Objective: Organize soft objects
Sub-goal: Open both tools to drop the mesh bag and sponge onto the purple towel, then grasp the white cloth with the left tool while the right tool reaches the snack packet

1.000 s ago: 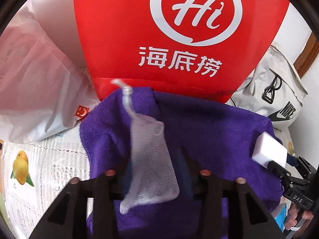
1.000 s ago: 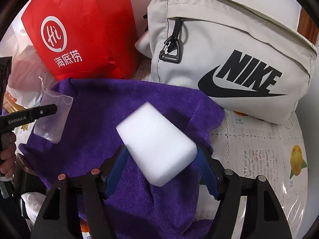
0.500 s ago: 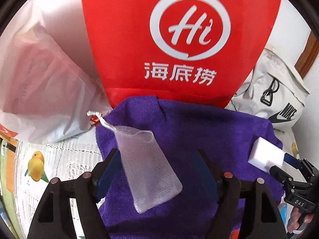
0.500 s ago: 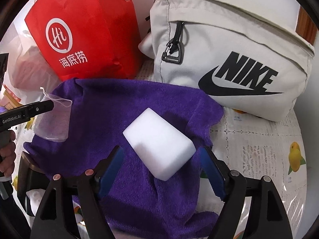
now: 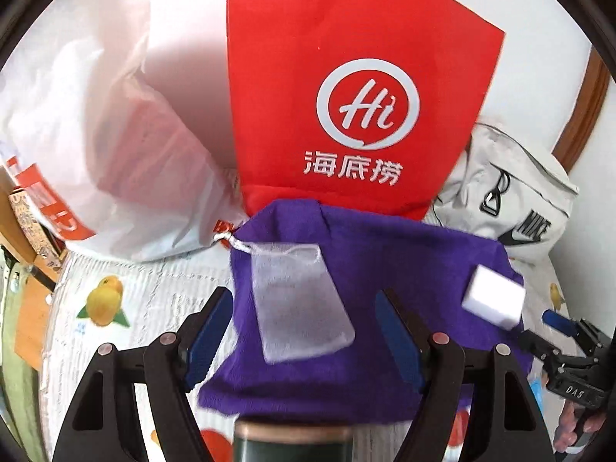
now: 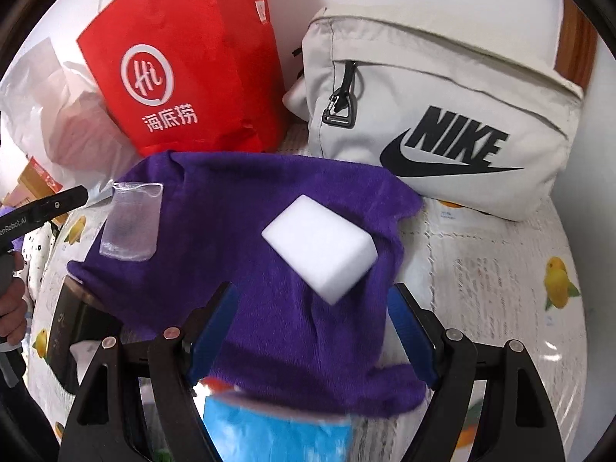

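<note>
A purple towel [image 5: 404,265] lies spread on the table. A see-through mesh pouch [image 5: 296,300] with a white drawstring lies flat on its left part. My left gripper [image 5: 304,331] hangs open above and behind the pouch, its blue pads clear of it. A white sponge block [image 6: 319,246] rests on the towel's [image 6: 238,200] right part, and my right gripper [image 6: 312,331] stands open just behind it, not touching. The pouch [image 6: 131,223] also shows in the right wrist view, beside one left fingertip [image 6: 69,198]. The sponge [image 5: 494,300] appears at the right of the left wrist view.
A red paper bag [image 5: 358,96] stands behind the towel, with a white plastic bag [image 5: 115,161] to its left and a pale Nike bag [image 6: 442,123] to its right. The tablecloth [image 6: 500,288] has a fruit print. A blue packet [image 6: 277,431] and a dark box [image 6: 73,331] lie at the towel's near edge.
The left jaws widened and let go of the mesh pouch, which now lies flat on the towel. The right jaws came off the sponge. Both grippers drew back and up.
</note>
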Motion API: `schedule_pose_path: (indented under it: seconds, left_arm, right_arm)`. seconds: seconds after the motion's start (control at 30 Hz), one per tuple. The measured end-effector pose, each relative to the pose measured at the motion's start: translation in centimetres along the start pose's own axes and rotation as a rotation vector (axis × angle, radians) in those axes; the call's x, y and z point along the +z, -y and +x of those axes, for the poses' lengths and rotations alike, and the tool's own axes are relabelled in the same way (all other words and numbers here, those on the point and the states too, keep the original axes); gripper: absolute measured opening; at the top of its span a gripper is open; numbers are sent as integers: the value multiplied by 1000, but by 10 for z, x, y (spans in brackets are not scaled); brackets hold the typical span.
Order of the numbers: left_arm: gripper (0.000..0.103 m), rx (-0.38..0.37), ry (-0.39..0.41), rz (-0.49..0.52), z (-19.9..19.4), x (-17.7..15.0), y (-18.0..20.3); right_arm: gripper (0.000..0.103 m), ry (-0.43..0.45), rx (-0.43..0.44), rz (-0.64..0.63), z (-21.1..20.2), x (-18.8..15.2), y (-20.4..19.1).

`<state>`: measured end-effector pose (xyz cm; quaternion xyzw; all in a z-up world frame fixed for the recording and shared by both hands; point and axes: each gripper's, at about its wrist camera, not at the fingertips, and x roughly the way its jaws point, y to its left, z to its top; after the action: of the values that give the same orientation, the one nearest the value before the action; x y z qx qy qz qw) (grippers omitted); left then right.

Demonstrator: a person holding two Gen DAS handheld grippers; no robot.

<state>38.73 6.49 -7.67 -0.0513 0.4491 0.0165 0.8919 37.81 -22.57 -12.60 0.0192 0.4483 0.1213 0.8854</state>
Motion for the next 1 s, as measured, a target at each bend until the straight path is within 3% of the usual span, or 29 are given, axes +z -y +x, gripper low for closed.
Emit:
schedule_pose_path:
  seconds: [0.27, 0.6, 1.0]
  left_arm:
    - [75, -38, 10, 1, -44, -31, -2]
    - [75, -77, 57, 23, -103, -100, -2]
    - [75, -37, -76, -53, -90, -188, -23]
  right_arm:
    - [80, 87, 19, 17, -56, -30, -15]
    - [80, 124, 61, 3, -111, -84, -38]
    - [80, 108, 80, -36, -141, -160, -60]
